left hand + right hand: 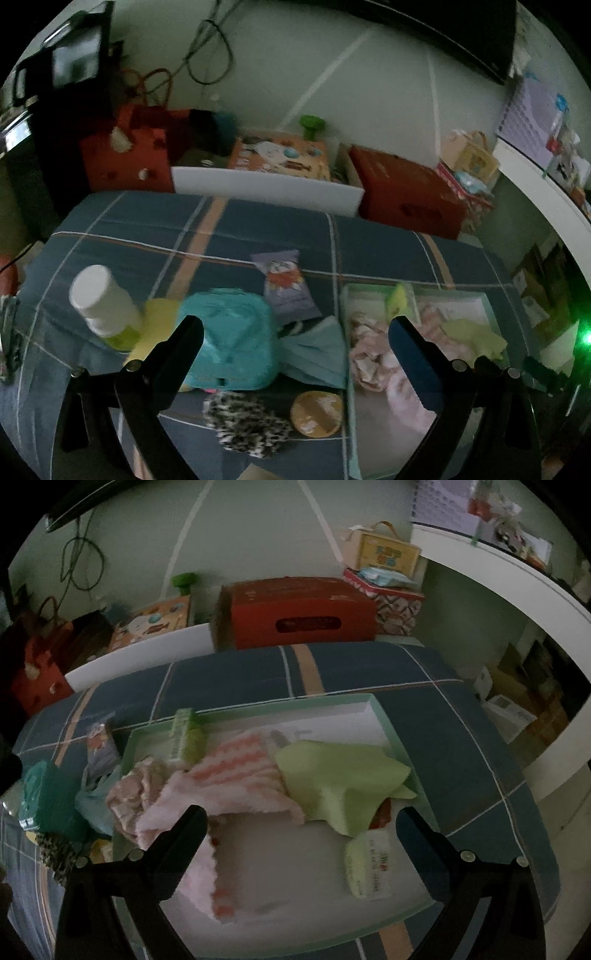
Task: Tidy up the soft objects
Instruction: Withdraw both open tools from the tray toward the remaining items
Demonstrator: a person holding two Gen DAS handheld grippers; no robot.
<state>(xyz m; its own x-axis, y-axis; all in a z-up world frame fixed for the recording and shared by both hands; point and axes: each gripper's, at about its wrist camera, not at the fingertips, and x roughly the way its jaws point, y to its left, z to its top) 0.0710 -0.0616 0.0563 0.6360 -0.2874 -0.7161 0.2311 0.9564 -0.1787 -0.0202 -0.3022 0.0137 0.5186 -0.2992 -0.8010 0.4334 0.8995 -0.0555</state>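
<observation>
A shallow pale-green tray [373, 709] lies on the plaid bed and holds a pink striped cloth [236, 775], a light-green cloth [340, 779], a beige crumpled cloth [136, 786] and a small green packet [365, 864]. My right gripper [301, 834] is open and empty above the tray. My left gripper [295, 343] is open and empty over a teal pack [232, 347], a blue cloth [317, 350], a leopard-print piece [247, 424] and a round tan puff [316, 413]. The tray shows at right in the left wrist view [487, 299].
A white bottle [103, 306], a yellow cloth [155, 325] and a purple snack pouch [286, 284] lie on the bed. Red boxes [406, 192], a white board [266, 184] and bags stand behind the bed against the wall. A white curved edge [517, 587] is at right.
</observation>
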